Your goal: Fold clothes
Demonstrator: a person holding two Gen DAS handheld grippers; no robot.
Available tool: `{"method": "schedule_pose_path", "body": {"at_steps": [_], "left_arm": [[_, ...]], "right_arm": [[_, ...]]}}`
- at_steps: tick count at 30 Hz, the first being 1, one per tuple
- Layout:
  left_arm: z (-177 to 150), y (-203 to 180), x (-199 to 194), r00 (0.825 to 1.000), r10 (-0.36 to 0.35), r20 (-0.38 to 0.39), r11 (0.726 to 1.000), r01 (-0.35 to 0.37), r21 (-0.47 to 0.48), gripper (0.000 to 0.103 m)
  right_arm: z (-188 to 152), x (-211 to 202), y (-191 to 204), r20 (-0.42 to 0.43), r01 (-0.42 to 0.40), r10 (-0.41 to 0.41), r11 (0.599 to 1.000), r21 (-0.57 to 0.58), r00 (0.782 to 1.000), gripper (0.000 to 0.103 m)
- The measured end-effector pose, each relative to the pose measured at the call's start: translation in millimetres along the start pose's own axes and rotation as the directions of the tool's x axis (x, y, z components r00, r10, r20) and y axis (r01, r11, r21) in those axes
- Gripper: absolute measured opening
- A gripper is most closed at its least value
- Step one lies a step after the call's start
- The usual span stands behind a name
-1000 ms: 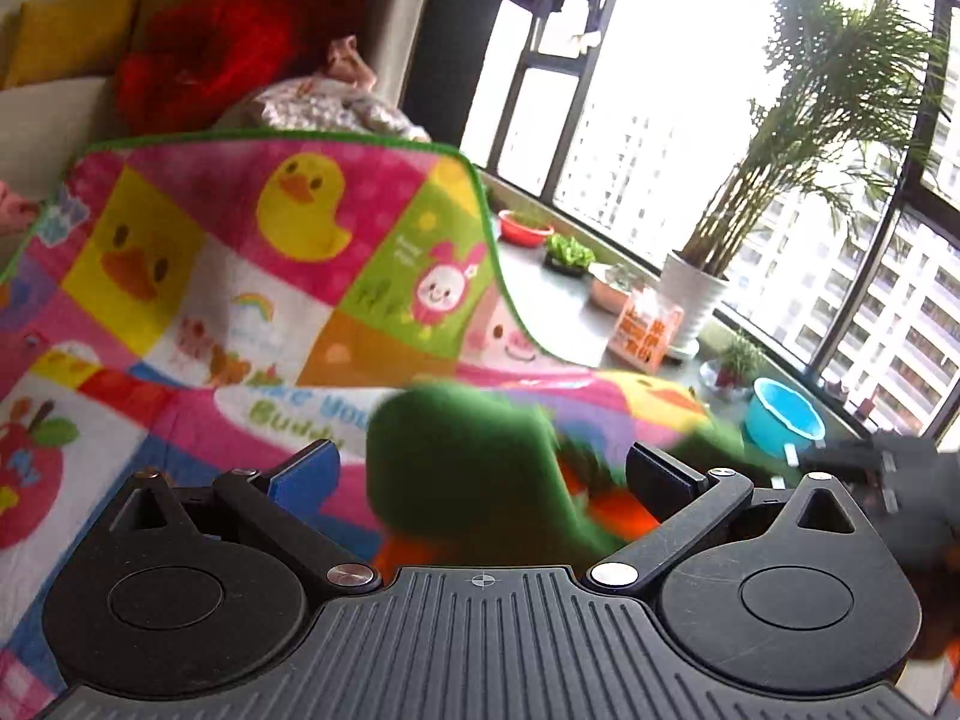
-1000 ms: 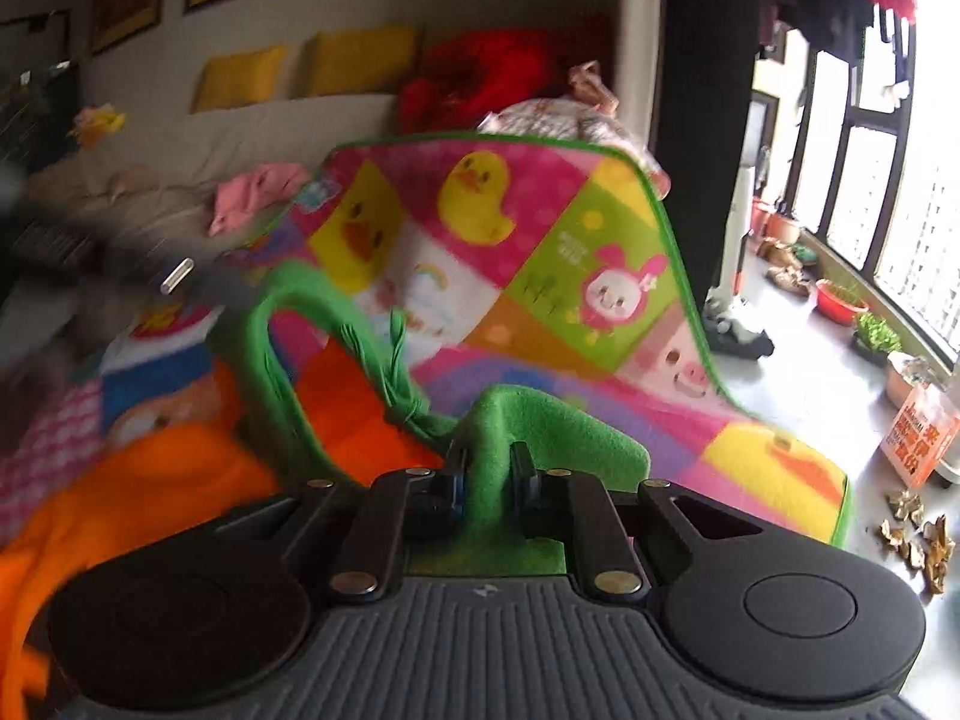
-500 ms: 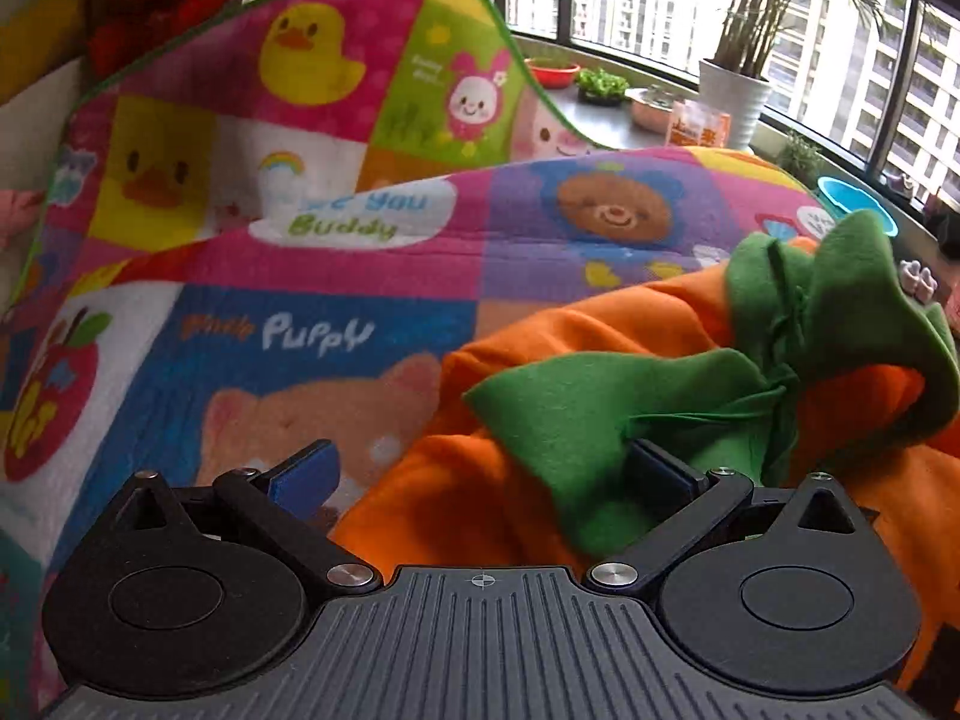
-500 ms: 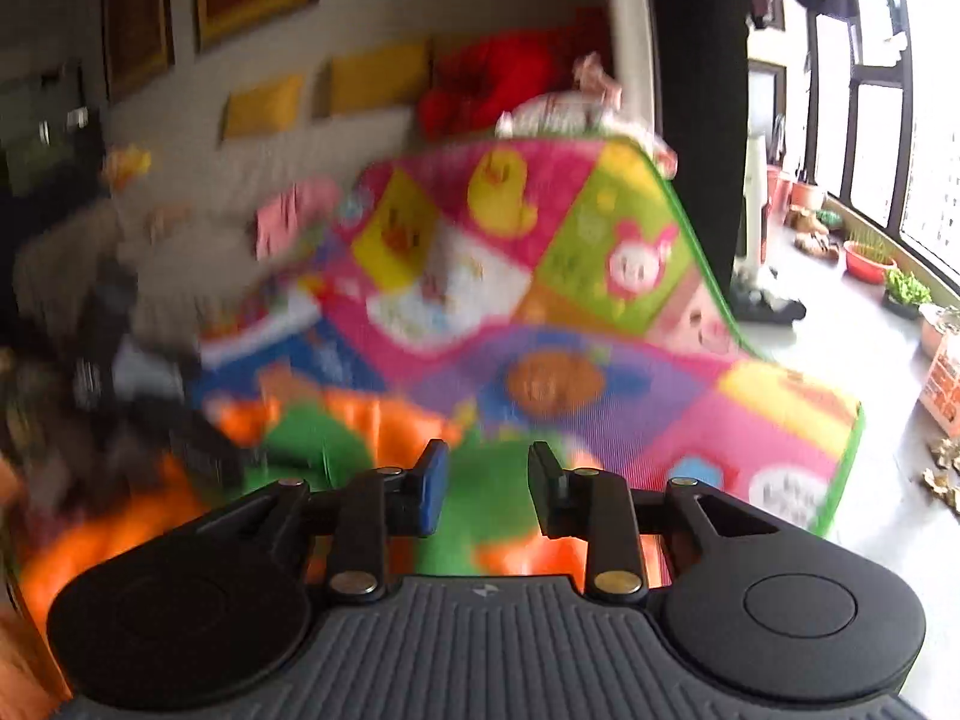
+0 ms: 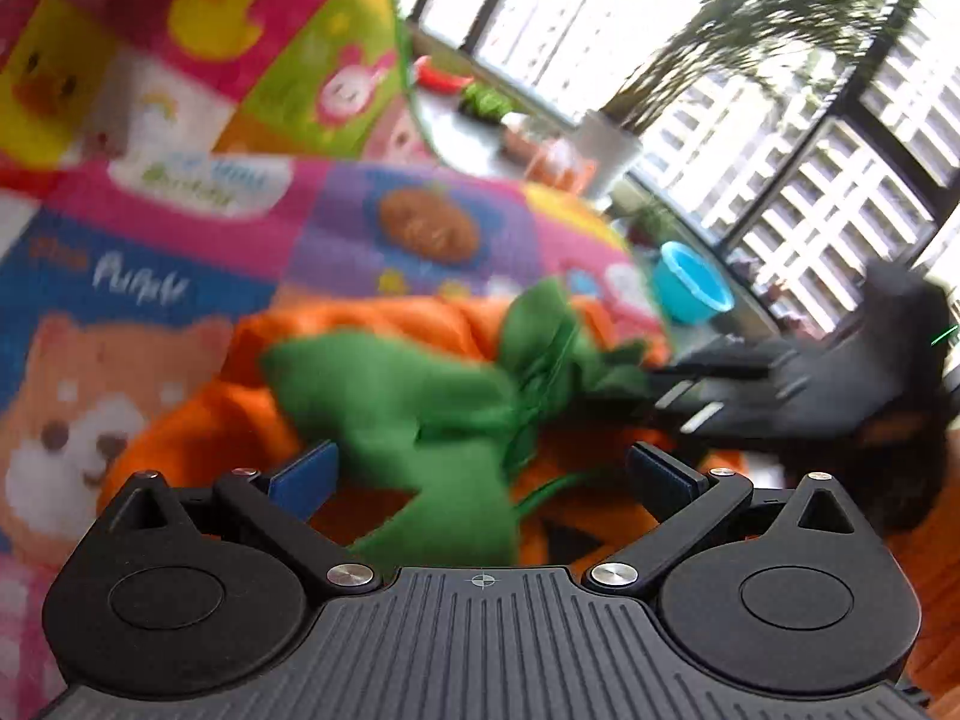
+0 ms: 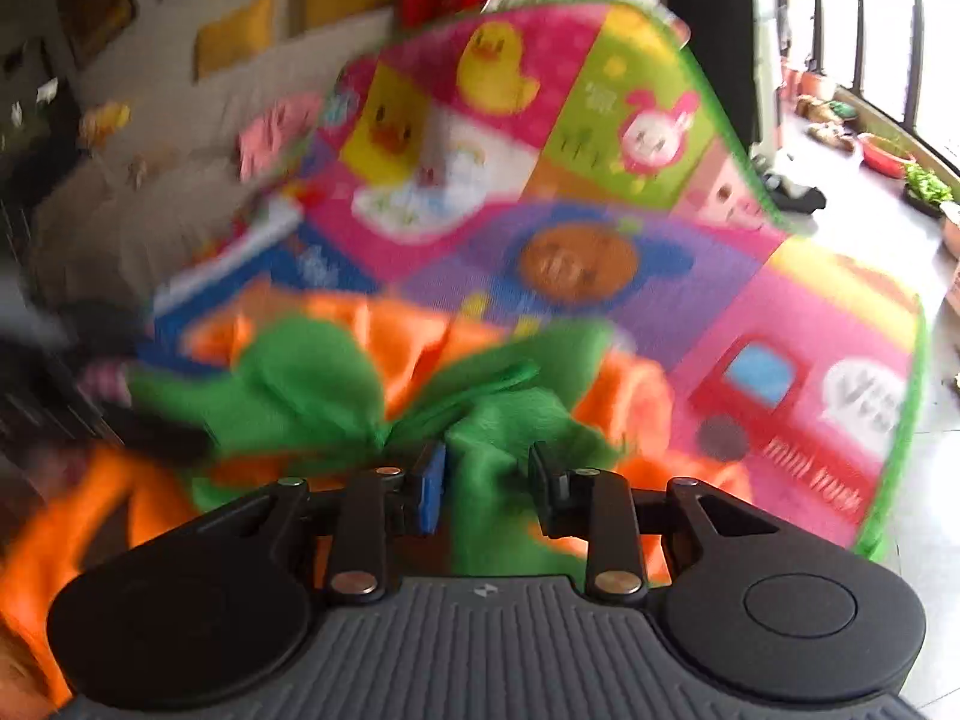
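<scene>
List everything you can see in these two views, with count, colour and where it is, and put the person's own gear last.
garment: one, orange with green collar and ties, crumpled on the mat in front of both tools
mat: one, bright patchwork with ducks and bear, under the garment, far end propped up
cushions: two, yellow, along the wall at left
bowl: one, blue, by the window
plant: one, green in a white pot, by the window
left tool: black, wide open, green cloth between the fingers
right tool: black, open, green cloth between the fingers

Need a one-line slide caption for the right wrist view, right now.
Right gripper, jaws apart, straddles the green collar of an orange garment lying on a cartoon-print play mat.
</scene>
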State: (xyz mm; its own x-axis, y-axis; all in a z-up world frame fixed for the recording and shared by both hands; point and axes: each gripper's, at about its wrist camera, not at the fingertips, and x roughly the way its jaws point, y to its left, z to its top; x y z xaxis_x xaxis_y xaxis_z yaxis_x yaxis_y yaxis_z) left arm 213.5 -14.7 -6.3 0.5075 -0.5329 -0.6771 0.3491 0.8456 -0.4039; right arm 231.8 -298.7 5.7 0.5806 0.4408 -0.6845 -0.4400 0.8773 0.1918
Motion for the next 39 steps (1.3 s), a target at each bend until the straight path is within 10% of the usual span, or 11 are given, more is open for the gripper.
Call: {"method": "schedule_pose_path", "body": {"at_steps": [6,11,18,24,33,39], "left_arm": [[44,46,-9,0.997,0.017,0.071,0.988,-0.006,-0.153,0.103],[50,79,16,0.998,-0.065,-0.023,0.939,0.054,-0.341,0.074],[45,99,52,0.988,-0.148,-0.046,0.862,0.106,-0.496,0.074],[60,100,68,0.988,-0.15,-0.034,0.873,0.116,-0.474,0.072],[85,103,79,0.995,-0.097,-0.016,0.92,0.084,-0.384,0.015],[91,100,68,0.993,-0.122,0.001,0.93,0.114,-0.348,0.021]], "right_arm": [[26,-9,-47,0.04,0.029,-0.036,0.984,0.175,0.999,0.029],[25,10,-78,0.001,-0.006,0.006,0.944,0.331,1.0,0.029],[20,42,-95,-0.054,-0.048,0.081,0.891,0.452,0.995,0.029],[33,82,-92,-0.073,-0.09,0.14,0.877,0.472,0.988,0.023],[82,101,-59,-0.012,-0.104,0.114,0.94,0.325,0.993,0.004],[79,43,-80,0.018,-0.067,0.065,0.933,0.354,0.998,0.016]]}}
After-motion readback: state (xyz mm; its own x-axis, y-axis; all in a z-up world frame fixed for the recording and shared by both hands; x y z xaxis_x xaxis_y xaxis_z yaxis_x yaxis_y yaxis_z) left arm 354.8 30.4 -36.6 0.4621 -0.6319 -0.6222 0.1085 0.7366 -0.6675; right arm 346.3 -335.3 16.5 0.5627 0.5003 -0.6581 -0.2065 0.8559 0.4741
